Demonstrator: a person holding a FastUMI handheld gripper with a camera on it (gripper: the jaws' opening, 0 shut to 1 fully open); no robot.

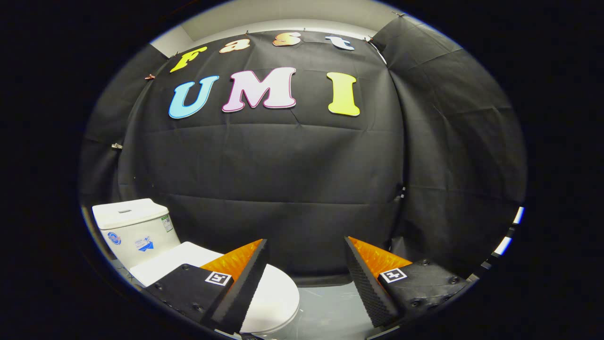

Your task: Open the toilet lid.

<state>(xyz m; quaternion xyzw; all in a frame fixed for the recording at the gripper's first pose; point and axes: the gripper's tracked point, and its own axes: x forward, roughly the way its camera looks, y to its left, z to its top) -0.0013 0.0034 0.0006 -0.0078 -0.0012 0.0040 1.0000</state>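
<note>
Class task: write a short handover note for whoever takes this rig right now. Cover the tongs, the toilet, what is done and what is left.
Tongs: open, holding nothing, fingers spread wide.
Toilet lid: closed and flat on the bowl, partly behind the left finger, not between the fingers. Tank stands beyond it against the booth wall.
Done: nothing yet; the lid is untouched.
Left: bring the tongs to the lid's front edge, catch it, lift it toward the tank.

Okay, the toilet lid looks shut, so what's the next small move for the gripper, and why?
Probably swing the gripper left and lower it toward the front rim of the toilet lid. The fingers stand wide open with nothing between them, the lid lies flat and closed, partly behind the left finger, and the gap between the fingers looks past it at the floor and black cloth wall.
</note>
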